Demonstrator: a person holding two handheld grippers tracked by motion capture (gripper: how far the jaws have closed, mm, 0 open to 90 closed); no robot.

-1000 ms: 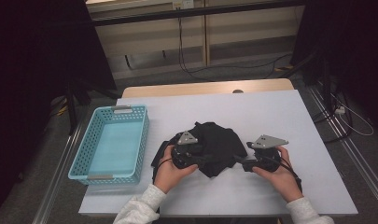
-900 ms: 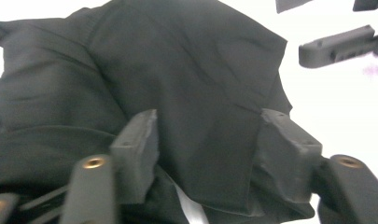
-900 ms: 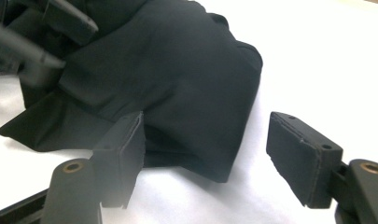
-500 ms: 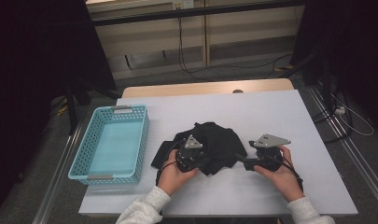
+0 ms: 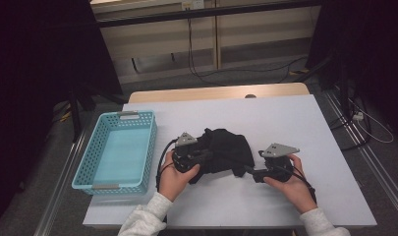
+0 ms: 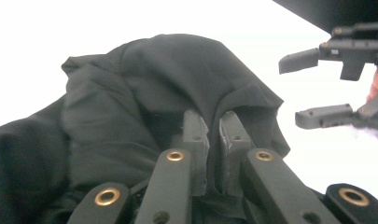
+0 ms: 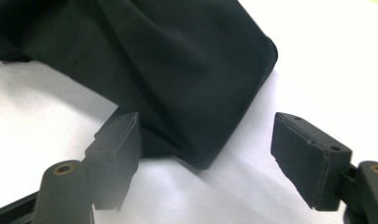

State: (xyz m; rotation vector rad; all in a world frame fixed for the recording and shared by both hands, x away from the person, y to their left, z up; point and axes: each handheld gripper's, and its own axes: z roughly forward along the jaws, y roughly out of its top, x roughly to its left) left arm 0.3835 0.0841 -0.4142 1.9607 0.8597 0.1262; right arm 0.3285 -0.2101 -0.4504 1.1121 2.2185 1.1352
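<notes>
While black cloth (image 5: 225, 150) lies beside it, basket (image 5: 119, 150) sits on table (image 5: 295, 123).

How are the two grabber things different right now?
The left gripper has its jaws pinched shut on a fold of the black cloth; the right gripper has its jaws wide apart, holding nothing. The left gripper sits on the cloth's left part, while the right gripper waits at the cloth's near right corner. Both are black, each held in one hand over the white table.
</notes>
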